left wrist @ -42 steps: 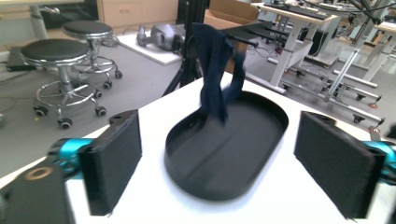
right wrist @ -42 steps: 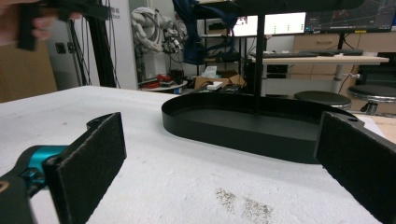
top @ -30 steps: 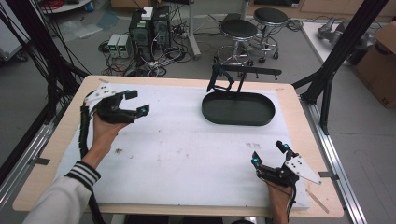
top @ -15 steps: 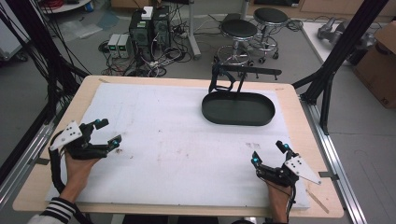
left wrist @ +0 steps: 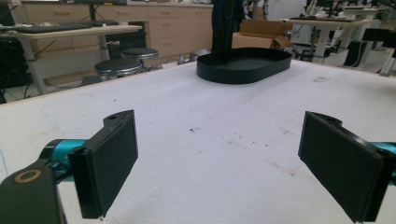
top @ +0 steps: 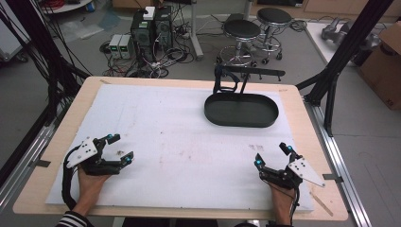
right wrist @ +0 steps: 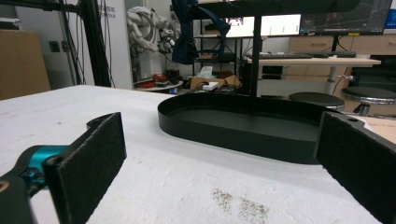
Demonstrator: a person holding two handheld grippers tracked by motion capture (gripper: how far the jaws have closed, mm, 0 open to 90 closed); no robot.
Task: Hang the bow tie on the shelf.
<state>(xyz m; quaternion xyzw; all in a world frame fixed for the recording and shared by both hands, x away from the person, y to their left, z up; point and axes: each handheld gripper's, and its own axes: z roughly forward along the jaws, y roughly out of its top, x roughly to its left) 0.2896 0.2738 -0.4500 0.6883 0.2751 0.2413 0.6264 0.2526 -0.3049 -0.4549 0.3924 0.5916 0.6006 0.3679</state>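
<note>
My left gripper (top: 120,147) rests low near the front left of the white mat (top: 179,142), jaws wide apart with nothing between them. Its own view shows the open left gripper (left wrist: 219,163) over bare, faintly stained mat. My right gripper (top: 273,155) sits near the front right edge, also open and empty. In the right gripper view the open right gripper (right wrist: 224,163) points at a black oval tray (right wrist: 243,126). That black oval tray (top: 241,109) lies at the back right of the mat and looks empty; the left gripper view has the tray (left wrist: 243,64) far ahead.
A black stand with a horizontal bar (top: 246,75) rises just behind the tray. The wooden table edge (top: 42,156) frames the mat. Black frame posts (top: 340,66) stand at the right; stools (top: 242,30) and computer cases (top: 151,28) are on the floor beyond.
My left gripper has come from the back left of the mat down to the front left and toward the person. The right gripper has stayed put.
</note>
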